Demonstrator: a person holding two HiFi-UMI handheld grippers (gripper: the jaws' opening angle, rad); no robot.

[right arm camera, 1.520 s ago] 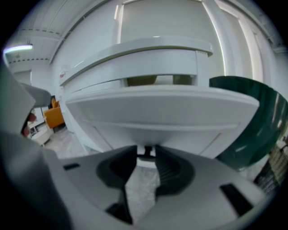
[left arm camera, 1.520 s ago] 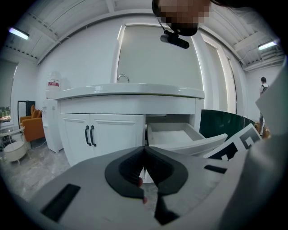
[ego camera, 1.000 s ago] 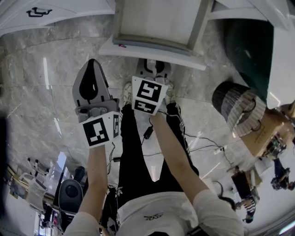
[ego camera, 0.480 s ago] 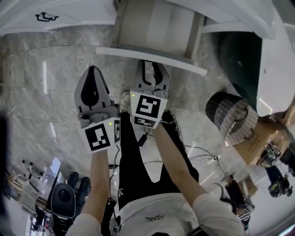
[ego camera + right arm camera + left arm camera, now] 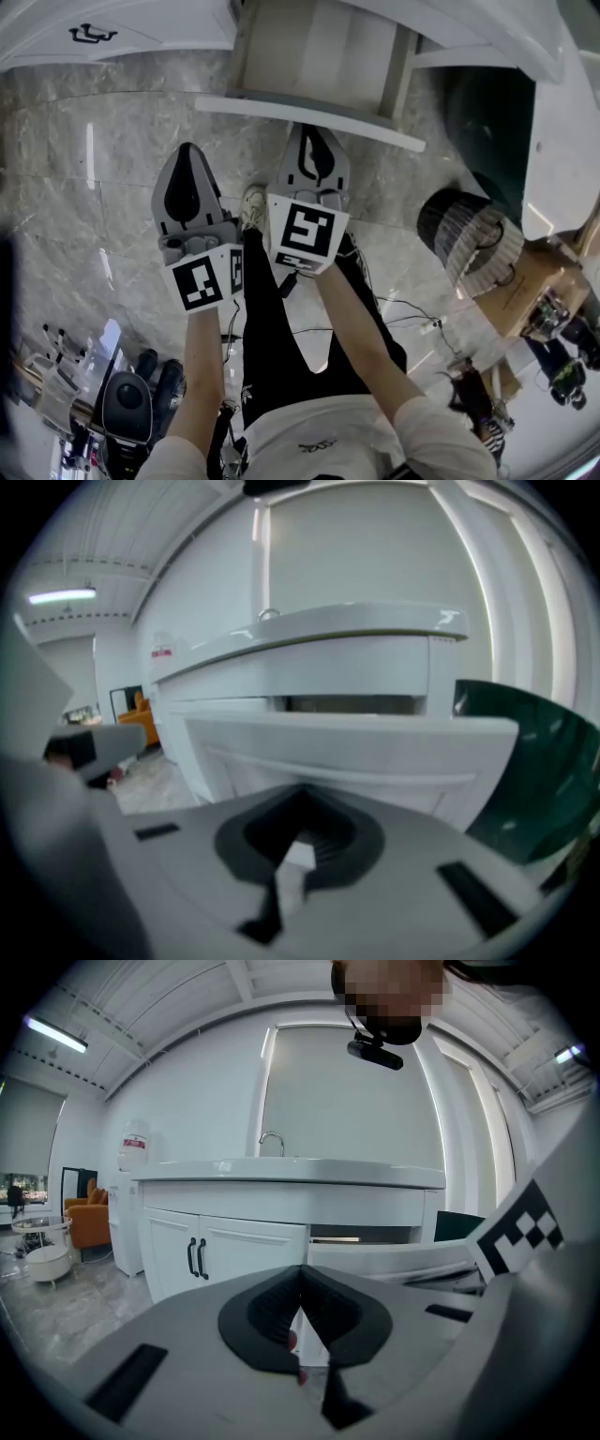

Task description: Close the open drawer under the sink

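Observation:
The open drawer (image 5: pixel 317 52) juts out of the white sink cabinet at the top of the head view, its white front panel (image 5: pixel 309 111) toward me. My right gripper (image 5: pixel 315 129) points at that panel, its tip just below it, jaws shut and empty; whether it touches I cannot tell. In the right gripper view the drawer front (image 5: pixel 356 747) fills the middle, right ahead of the right gripper (image 5: pixel 302 791). My left gripper (image 5: pixel 187 148) hangs to the left over the floor, short of the drawer, shut on nothing. The left gripper view shows the left gripper (image 5: pixel 302 1269) and the drawer (image 5: pixel 394 1255) at its right.
A dark green bin (image 5: pixel 497 103) stands right of the drawer. A striped round basket (image 5: pixel 469 234) and a cardboard box (image 5: pixel 539 281) sit on the marble floor at the right. Cabinet doors with black handles (image 5: pixel 195 1258) are left of the drawer, under the counter with a faucet (image 5: pixel 272 1140).
The right gripper has risen toward the drawer front and its jaws have closed. The left gripper has stayed about where it was.

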